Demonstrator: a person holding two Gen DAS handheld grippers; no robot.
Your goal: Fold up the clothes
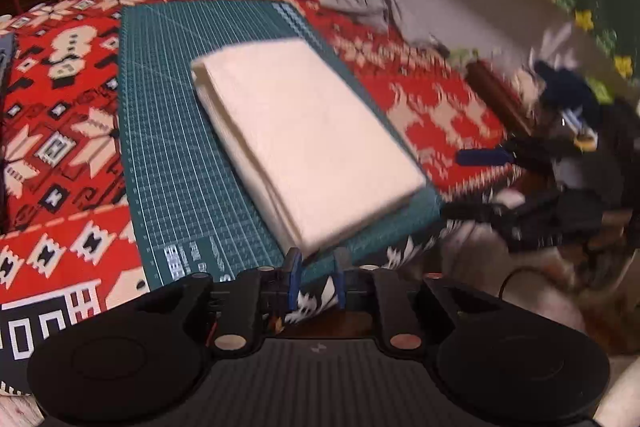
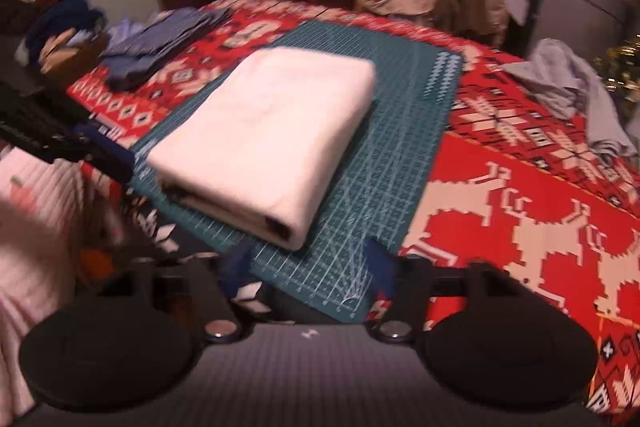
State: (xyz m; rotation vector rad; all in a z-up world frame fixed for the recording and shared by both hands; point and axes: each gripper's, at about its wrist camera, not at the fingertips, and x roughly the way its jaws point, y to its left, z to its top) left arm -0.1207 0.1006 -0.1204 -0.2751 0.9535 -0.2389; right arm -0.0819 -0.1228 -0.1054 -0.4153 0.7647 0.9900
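Both my jaws, left (image 1: 316,277) and right (image 2: 308,267), hang released, empty: ahead, the white folded cloth rectangle (image 1: 308,143) rests squared on the green gridded cutting mat (image 1: 168,155).

Warm, dim indoor light; my pictures lean red-orange. The white cloth (image 1: 308,143) is the brightest thing and nearly blown out, its folds washed flat. Both views smear with motion blur, worst at the right edge of my left view. Fisheye bends the mat (image 2: 400,155) lines; corners fall dark.
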